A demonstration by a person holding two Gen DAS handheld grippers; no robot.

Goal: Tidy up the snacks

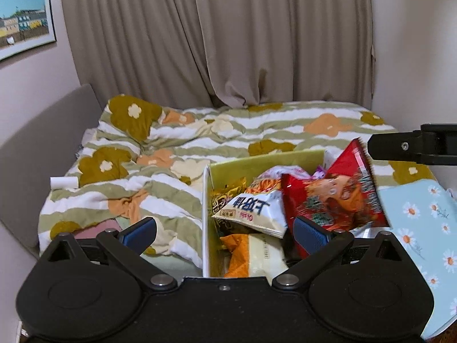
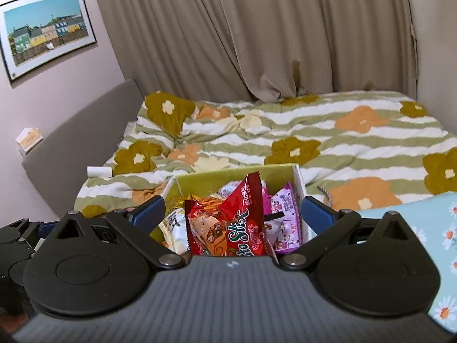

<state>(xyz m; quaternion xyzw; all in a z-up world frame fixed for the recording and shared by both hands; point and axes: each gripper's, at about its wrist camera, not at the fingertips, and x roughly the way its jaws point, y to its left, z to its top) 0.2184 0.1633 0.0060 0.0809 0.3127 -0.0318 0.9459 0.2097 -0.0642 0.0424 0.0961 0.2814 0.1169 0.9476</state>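
Both tongs stand apart and empty: the left tongs [image 1: 225,233] and right tongs [image 2: 232,214] hover at the box [image 2: 237,173], likely between placements. The red snack bag [image 2: 228,225] stands upright among other packets inside it. The box sits on a floral-quilted bed [image 2: 314,131] before beige curtains [image 2: 257,28]

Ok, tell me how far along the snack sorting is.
Mostly done, it seems. The box on the bed already holds the red snack bag, the white bag, the purple packets and others. Nothing is in hand: the left hand-held gripper and the right hand-held gripper are both open and empty. No loose snacks show on the quilt. The red bag sticks up and may need settling.
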